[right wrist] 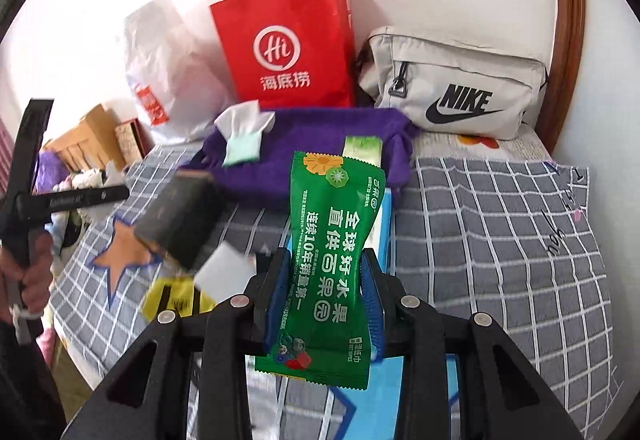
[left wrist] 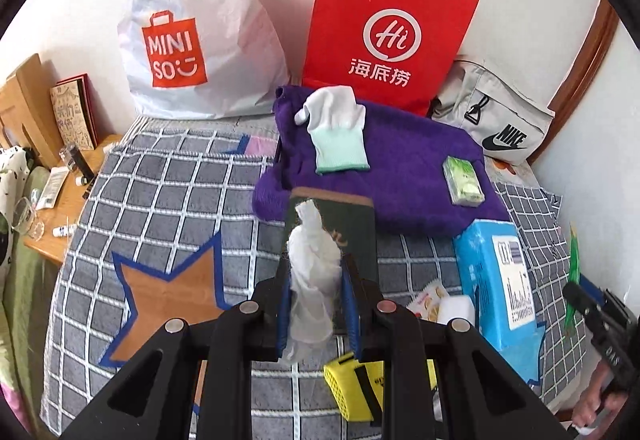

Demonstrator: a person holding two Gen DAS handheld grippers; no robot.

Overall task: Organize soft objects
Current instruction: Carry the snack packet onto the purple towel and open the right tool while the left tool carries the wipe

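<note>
Left gripper jaws pinch a limp white tissue; right gripper jaws pinch the green wipes packet, which may slip.

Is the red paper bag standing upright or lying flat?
Upright. The red bag stands at the wall with its white handles up, behind the purple towel.

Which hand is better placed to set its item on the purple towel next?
Right, probably. The right gripper points its green wipes packet straight at the purple towel; the left gripper holds a white glove.
</note>
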